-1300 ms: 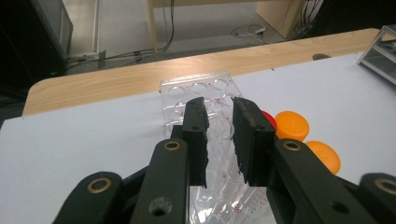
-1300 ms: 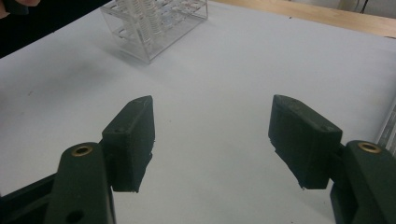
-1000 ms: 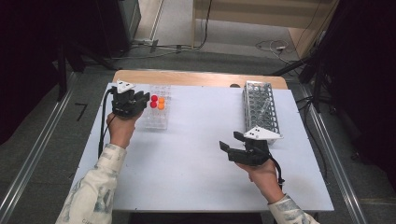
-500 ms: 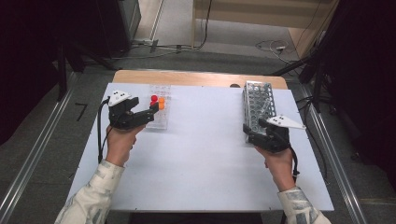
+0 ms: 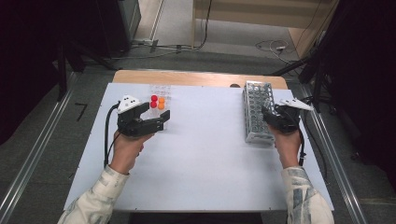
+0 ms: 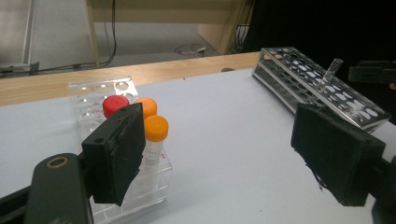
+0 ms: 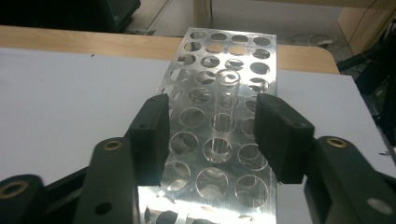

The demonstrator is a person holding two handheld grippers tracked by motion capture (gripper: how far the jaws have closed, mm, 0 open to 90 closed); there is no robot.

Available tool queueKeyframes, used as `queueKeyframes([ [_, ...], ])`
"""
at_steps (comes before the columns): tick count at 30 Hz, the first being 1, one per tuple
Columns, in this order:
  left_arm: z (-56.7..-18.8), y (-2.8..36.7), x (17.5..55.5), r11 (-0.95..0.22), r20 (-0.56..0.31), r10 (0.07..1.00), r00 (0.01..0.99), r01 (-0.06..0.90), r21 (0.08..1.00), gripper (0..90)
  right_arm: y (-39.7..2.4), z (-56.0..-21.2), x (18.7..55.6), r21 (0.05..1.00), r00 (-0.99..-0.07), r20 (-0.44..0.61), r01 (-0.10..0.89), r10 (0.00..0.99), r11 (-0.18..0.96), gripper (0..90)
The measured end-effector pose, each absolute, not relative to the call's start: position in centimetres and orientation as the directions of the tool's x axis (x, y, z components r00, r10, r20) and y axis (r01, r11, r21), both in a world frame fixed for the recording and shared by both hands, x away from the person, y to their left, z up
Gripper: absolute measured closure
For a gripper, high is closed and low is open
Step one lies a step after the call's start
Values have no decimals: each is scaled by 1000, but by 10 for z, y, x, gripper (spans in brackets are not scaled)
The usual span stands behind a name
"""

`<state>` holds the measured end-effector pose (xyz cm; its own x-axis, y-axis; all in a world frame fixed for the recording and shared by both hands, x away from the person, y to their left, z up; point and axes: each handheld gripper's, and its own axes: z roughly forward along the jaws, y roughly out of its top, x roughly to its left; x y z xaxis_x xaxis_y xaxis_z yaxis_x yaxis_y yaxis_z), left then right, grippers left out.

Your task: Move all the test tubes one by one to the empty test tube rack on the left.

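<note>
A clear glass tube [image 7: 225,100] stands upright in a metal rack [image 5: 256,100] at the table's right. My right gripper [image 5: 267,116] straddles it: the jaws have just been closing, and a gap still shows on each side of the tube between them [image 7: 212,105]. A small clear rack [image 5: 159,91] at the left holds red-capped [image 6: 115,103] and orange-capped [image 6: 155,128] vials. My left gripper [image 5: 161,122] hovers just in front of that rack. Its jaws have just been opening and stand wide with nothing between them [image 6: 224,158].
The white table top [image 5: 205,154] has a wooden strip [image 5: 196,78] along its far edge. Cables and dark stands lie on the floor beyond. The metal rack [image 6: 299,74] has many vacant holes.
The left gripper drew back from the vial rack and its jaws opened. The right gripper travelled right and away to the metal rack, and its jaws narrowed around the glass tube.
</note>
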<state>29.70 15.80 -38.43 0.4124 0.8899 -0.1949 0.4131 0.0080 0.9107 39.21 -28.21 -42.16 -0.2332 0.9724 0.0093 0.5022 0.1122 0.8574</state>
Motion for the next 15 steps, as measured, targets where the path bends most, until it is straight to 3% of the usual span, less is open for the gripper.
queueKeyframes([
  [3, -384, 157, 296, 5, -191, 888, 418, 408, 913, 183, -285, -426, 403, 851, -215, 40, 519, 976, 79, 512],
  [15, -385, 160, 297, 2, -182, 895, 408, 404, 915, 186, -274, -427, 432, 811, -186, 15, 577, 982, 97, 591],
])
